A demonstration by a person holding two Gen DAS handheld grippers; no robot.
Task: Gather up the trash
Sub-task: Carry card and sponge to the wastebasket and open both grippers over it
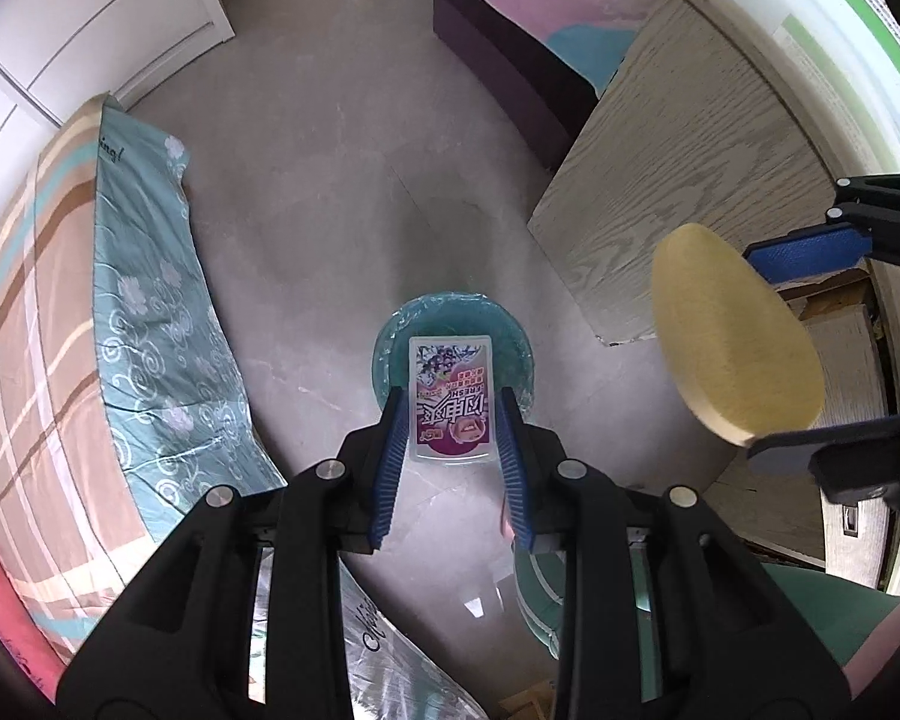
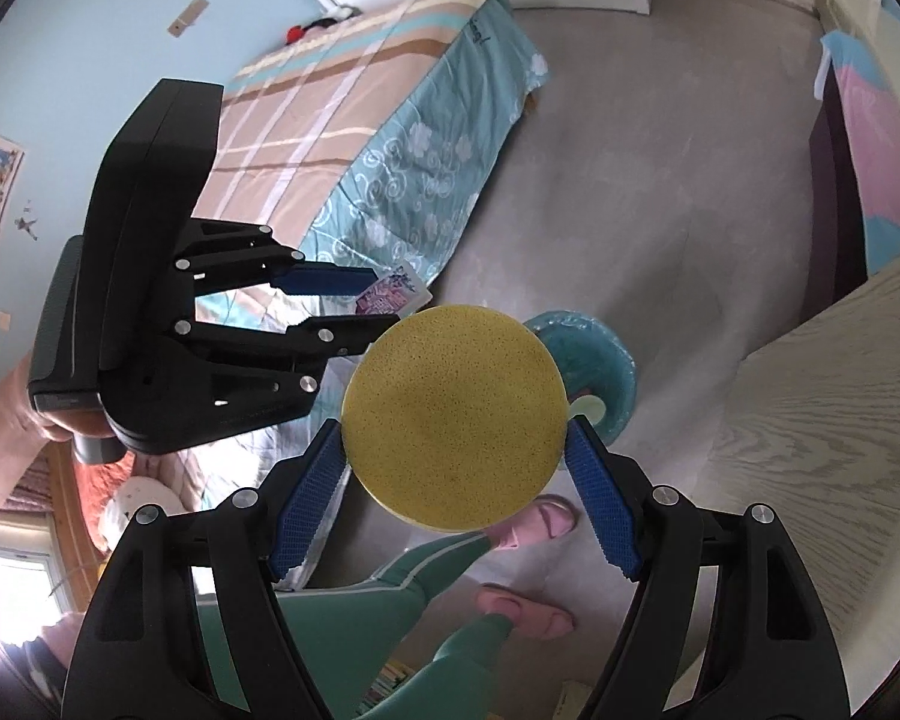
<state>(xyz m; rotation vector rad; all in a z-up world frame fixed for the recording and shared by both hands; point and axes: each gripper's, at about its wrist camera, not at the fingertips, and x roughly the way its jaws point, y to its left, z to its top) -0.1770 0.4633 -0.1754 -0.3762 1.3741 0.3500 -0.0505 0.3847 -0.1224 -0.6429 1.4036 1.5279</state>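
My left gripper [image 1: 450, 420] is shut on a purple and white snack wrapper [image 1: 450, 399] and holds it in the air above a teal bin lined with a plastic bag [image 1: 390, 342] on the floor. My right gripper [image 2: 456, 438] is shut on a round yellow sponge [image 2: 453, 414], held to the right of the left gripper. The sponge [image 1: 732, 336] and right gripper [image 1: 810, 354] show in the left wrist view. The left gripper [image 2: 366, 300], wrapper [image 2: 390, 294] and bin [image 2: 606, 360] show in the right wrist view.
A bed with a plaid and teal cover [image 1: 90, 300] stands on the left. A wood-grain table [image 1: 690, 180] is on the right, a second bed with a pink cover [image 1: 540, 6] beyond it. My legs and pink slippers [image 2: 528, 606] are below the grippers.
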